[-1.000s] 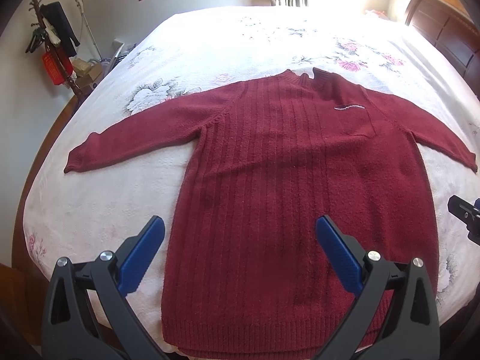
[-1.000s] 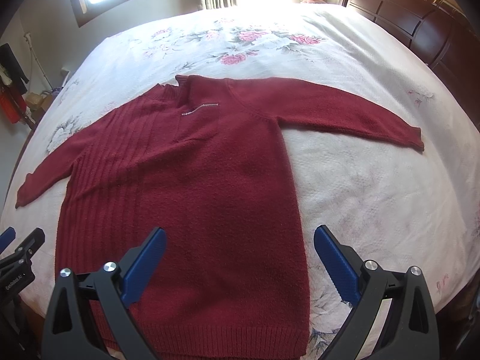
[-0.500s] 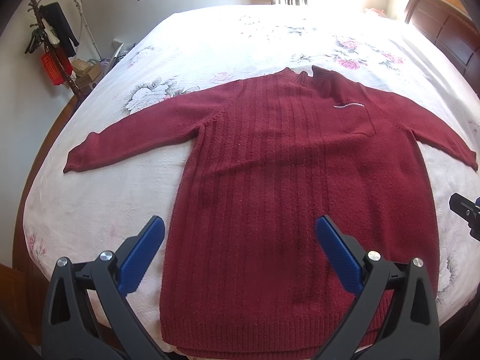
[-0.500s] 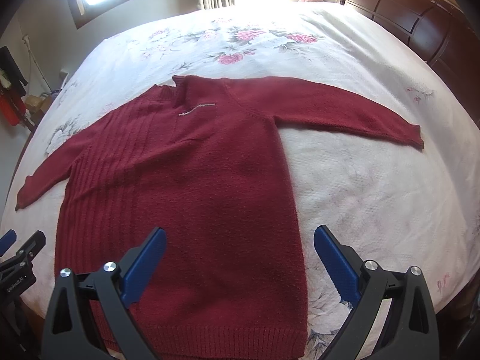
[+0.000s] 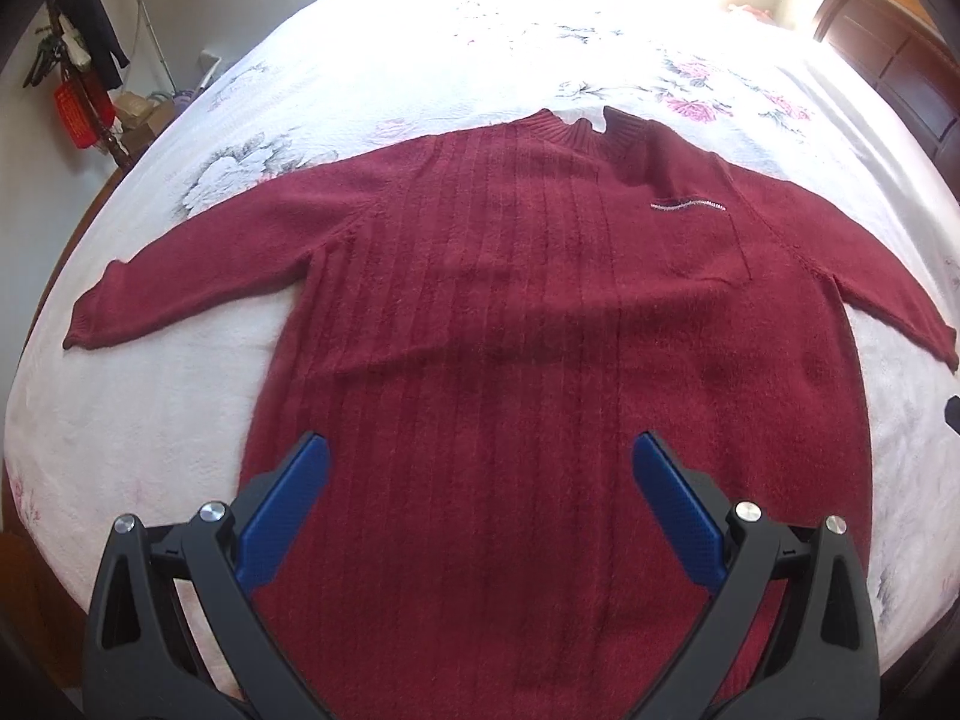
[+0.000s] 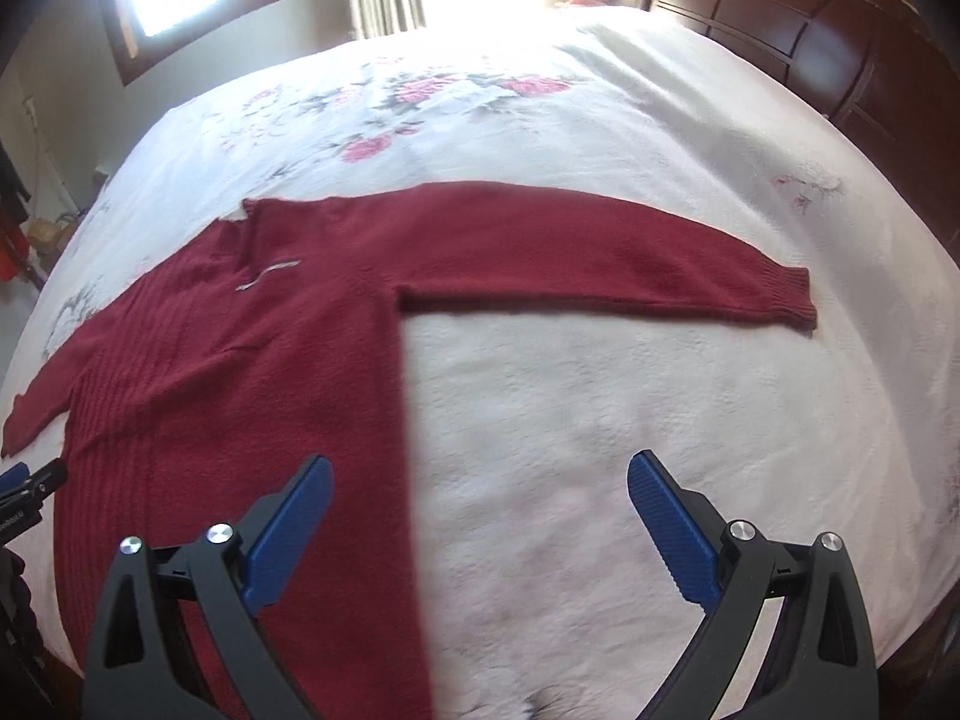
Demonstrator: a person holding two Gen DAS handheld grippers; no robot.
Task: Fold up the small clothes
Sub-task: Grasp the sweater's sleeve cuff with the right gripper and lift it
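Observation:
A dark red knitted sweater (image 5: 540,312) lies flat and face up on the bed, both sleeves spread out to the sides. My left gripper (image 5: 480,480) hovers open over the sweater's lower body with nothing between its blue pads. In the right wrist view the sweater (image 6: 252,360) fills the left half, and its right sleeve (image 6: 600,258) stretches toward the cuff (image 6: 792,300). My right gripper (image 6: 480,492) is open above the bedspread, its left finger over the sweater's side edge. The hem is hidden under both grippers.
The white floral bedspread (image 5: 420,60) covers a wide bed, with bare cover (image 6: 660,420) right of the sweater. A dark wooden headboard (image 6: 810,30) stands at the right. A coat rack with hanging items (image 5: 78,78) is at the far left, beyond the bed's edge.
The right gripper has swung to the right and closer to the bed, now over the bedspread beside the sweater. The left gripper has moved forward and lower over the sweater. The sweater has not moved.

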